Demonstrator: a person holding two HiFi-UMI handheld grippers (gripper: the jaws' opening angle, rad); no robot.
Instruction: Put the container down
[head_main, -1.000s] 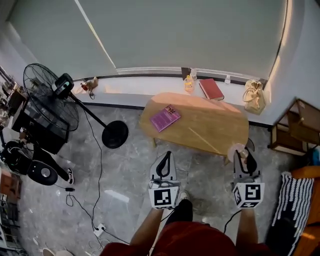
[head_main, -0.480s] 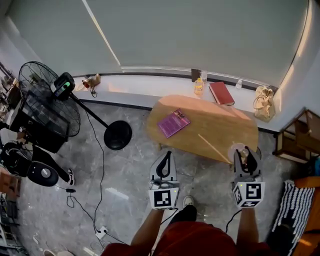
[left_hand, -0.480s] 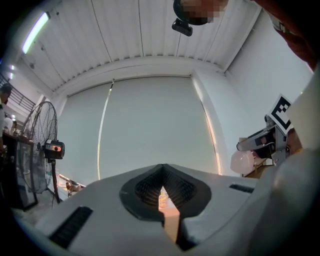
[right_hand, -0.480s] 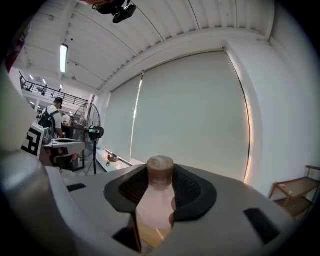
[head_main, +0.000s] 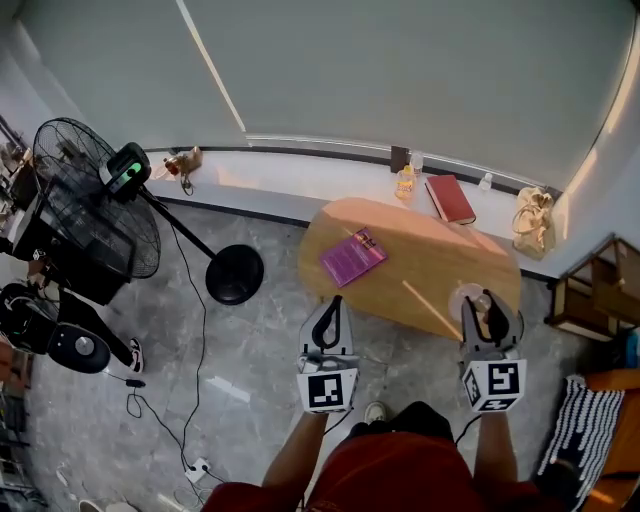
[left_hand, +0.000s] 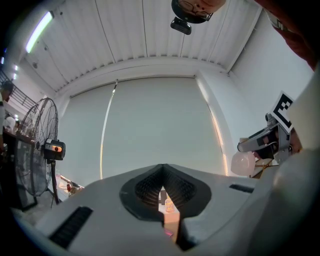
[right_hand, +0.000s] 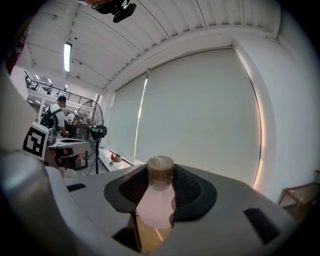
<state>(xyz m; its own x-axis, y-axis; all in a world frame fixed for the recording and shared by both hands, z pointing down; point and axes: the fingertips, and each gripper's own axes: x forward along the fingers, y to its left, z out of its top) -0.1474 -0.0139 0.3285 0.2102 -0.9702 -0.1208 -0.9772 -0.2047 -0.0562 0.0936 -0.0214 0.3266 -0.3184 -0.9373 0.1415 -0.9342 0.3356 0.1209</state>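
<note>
One big roller blind (head_main: 400, 70) fills 12 o'clock. Oval wood table (head_main: 440, 255) sits at 2 o'clock from view centre, pedestal fan (head_main: 85, 215) at 9. We hold both grippers low. L gripper (head_main: 334, 303) is at 6 o'clock, jaws closed together w/ nothing btwn. R gripper (head_main: 487, 302) is at 4 o'clock, jaws clamped on the container (right_hand: 156, 200). Purple book (head_main: 352, 257) lies on the table's 9 o'clock side. The container, a pale bottle w/ brownish cap, hangs over the table's 5 o'clock edge. Whether it touches the top, we can't tell.
</note>
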